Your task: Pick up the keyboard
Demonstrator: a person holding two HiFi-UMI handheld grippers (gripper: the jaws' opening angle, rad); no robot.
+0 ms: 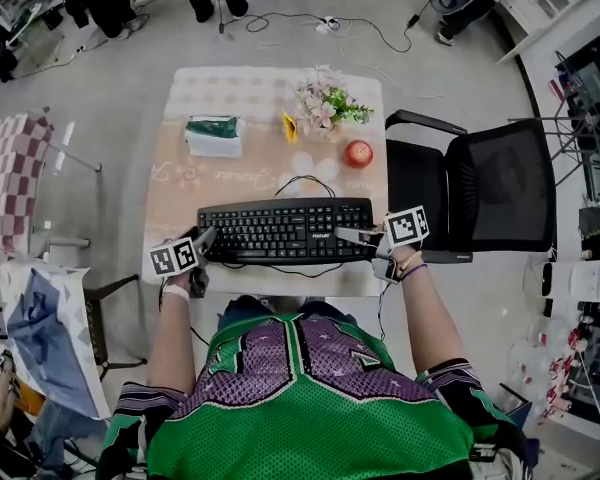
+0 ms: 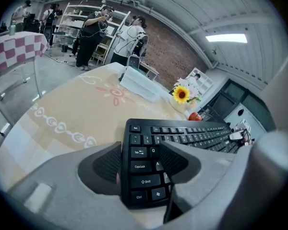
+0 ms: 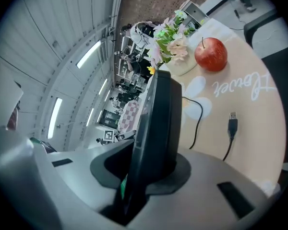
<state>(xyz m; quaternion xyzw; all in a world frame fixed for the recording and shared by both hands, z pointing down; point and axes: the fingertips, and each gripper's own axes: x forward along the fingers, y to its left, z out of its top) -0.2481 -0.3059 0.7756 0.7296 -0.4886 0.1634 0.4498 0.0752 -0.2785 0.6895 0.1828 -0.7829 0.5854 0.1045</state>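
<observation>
Left claw (image 1: 206, 240), right claw (image 1: 350, 236) pinch black wired keyboard (image 1: 285, 230).

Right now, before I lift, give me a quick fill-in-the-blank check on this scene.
The left gripper and the right gripper each clamp one end of the black ___.
The red ___ sits on the table near the flowers.
A loose ___ plug lies on that table.
Missing words: keyboard; apple; USB.
</observation>
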